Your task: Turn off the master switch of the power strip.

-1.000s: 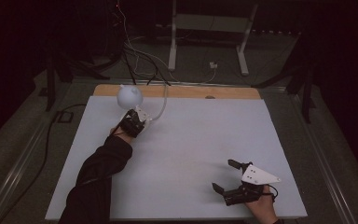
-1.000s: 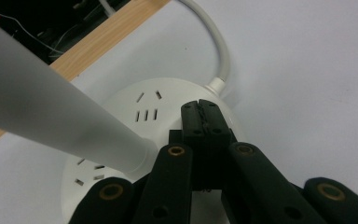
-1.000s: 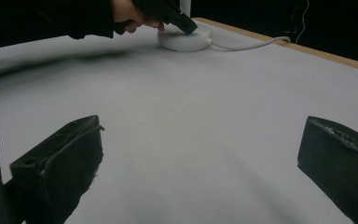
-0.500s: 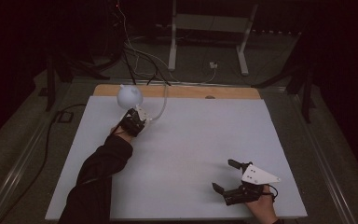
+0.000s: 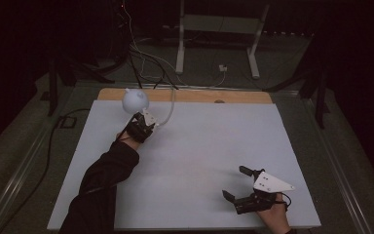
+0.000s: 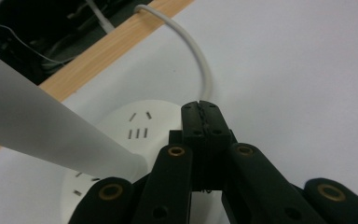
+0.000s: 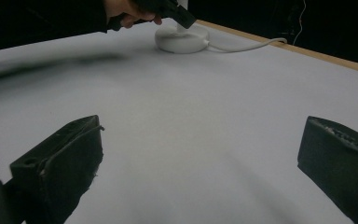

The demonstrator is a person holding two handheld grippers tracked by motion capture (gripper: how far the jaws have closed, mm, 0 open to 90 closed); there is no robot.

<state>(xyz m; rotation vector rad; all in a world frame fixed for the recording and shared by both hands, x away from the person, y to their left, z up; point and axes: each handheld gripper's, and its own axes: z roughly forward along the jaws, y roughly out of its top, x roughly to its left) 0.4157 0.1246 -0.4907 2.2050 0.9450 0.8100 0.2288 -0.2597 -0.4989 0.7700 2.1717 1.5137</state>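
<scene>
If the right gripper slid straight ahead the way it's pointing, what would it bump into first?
Probably nothing soon. The right gripper has its jaws wide open, with bare white table ahead. Far off in that line sits the round white lamp base by the left gripper, though depth is hard to judge.

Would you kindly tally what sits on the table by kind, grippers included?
Lamps: 1, white lamp with round base and cord.
Grippers: 2, left gripper shut, right gripper open.
Total: 3.
</scene>
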